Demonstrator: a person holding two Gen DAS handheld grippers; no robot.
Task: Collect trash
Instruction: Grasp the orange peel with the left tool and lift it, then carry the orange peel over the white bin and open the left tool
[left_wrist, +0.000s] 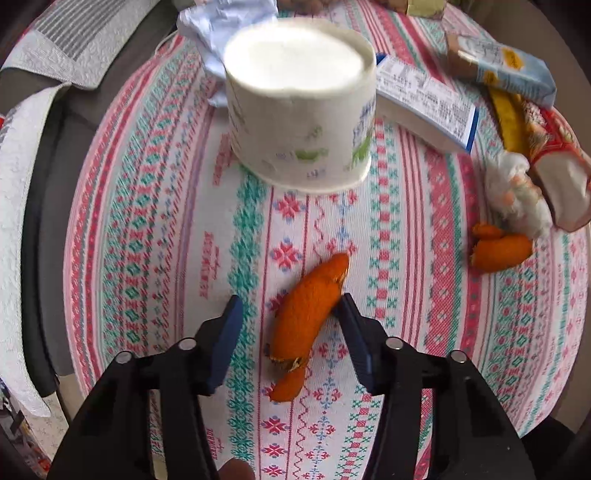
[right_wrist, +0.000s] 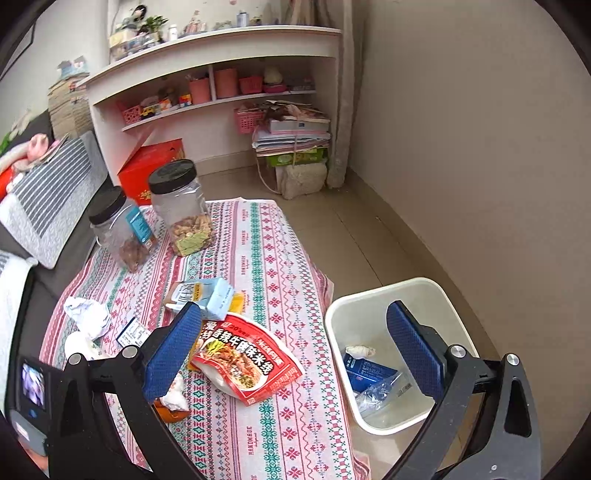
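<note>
Directly between the spread fingers of the left gripper, an orange peel, right pad touching it.

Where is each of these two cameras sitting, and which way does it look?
Left wrist: on the left gripper, looking straight down at the tablecloth; its fingers flank an orange peel, below a paper cup.
Right wrist: on the right gripper, angled down across the table toward the bin; its fingers stand wide apart.
Shared: the tablecloth and the red snack bag.
</note>
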